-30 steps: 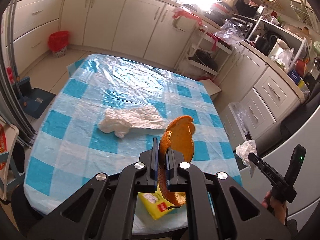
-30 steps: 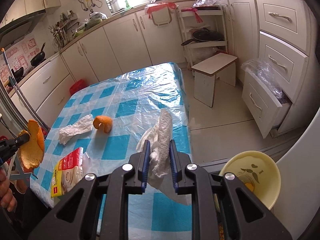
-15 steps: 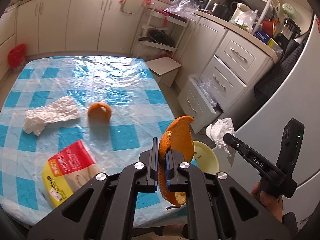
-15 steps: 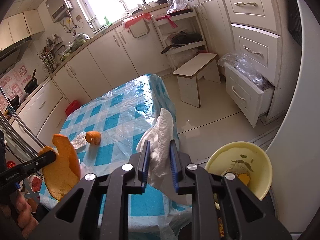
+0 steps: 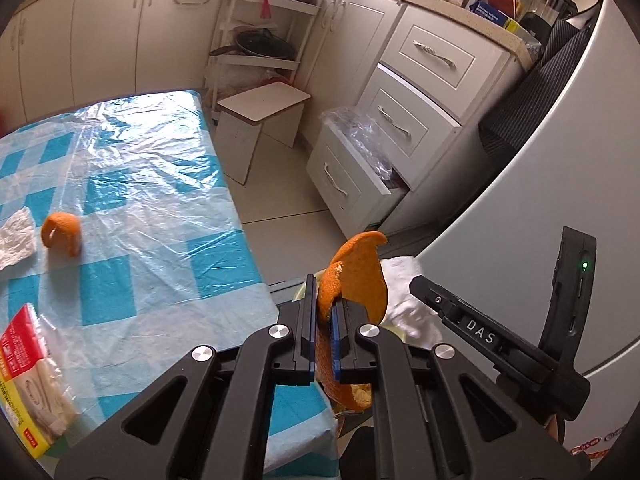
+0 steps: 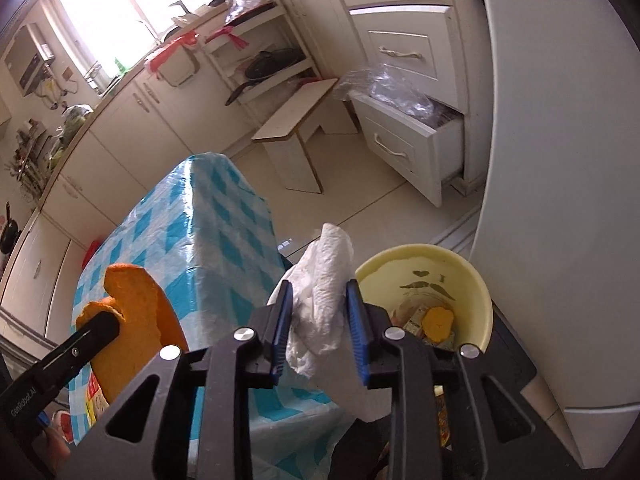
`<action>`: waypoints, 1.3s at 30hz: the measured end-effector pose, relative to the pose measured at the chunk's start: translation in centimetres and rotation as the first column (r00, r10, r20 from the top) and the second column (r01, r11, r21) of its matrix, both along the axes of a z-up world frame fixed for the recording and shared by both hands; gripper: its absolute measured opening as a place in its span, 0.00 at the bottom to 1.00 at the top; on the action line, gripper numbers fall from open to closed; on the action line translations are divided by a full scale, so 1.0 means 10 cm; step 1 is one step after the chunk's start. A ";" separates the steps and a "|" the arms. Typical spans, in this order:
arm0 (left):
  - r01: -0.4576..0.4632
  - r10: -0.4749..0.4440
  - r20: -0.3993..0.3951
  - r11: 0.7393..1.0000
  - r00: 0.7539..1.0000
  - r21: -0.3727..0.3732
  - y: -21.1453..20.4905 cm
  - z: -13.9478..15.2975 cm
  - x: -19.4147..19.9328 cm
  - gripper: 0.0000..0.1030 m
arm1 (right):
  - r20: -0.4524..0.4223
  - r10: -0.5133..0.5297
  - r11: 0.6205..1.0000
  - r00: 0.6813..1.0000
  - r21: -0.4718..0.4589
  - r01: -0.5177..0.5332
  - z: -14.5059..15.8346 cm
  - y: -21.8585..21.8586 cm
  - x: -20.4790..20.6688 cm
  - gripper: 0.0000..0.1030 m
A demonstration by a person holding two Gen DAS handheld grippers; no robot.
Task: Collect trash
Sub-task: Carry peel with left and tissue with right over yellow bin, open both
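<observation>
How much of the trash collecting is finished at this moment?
Done: some scraps already lie in the yellow bin. In hand: the left gripper grips an orange peel; the right gripper jaws are opening around a paper towel. Left on the table: another peel, a tissue, a packet.

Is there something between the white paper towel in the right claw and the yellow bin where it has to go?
Nothing visible. The paper towel hangs between the opening right claw, beside the bin; the bin's mouth is open, with trash inside.
</observation>
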State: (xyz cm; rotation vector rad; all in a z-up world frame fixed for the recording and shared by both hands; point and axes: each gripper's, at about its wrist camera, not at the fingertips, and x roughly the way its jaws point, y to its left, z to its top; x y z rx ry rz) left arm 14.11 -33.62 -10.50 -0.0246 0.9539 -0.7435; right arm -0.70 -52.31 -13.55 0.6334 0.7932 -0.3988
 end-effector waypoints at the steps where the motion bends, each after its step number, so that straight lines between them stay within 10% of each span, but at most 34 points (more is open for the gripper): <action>1: 0.008 -0.008 0.001 1.000 1.000 0.005 -0.06 -0.02 0.00 0.05 | 0.001 -0.020 1.000 1.000 0.004 0.020 0.00 -0.04 -0.02 0.38; 16: 0.114 -0.108 -0.078 0.990 0.991 0.082 -0.92 -0.52 0.01 0.06 | 0.263 -0.180 0.981 0.948 -0.020 0.192 0.37 -0.24 -0.39 0.62; 24: 0.153 -0.143 -0.092 0.983 0.985 0.102 -1.12 -0.58 -0.07 0.53 | 0.319 -0.200 0.975 0.927 -0.029 0.220 0.45 -0.28 -0.41 0.63; 32: 0.087 -0.082 -0.058 0.993 0.995 0.084 -0.58 -0.32 -0.16 0.58 | 0.334 -0.185 0.977 0.924 -0.040 0.210 0.49 -0.23 -0.38 0.65; 39: -0.033 0.007 0.140 0.983 0.990 0.182 0.45 -0.04 -0.39 0.61 | 0.315 -0.114 0.988 0.942 -0.060 0.139 0.50 -0.08 -0.20 0.68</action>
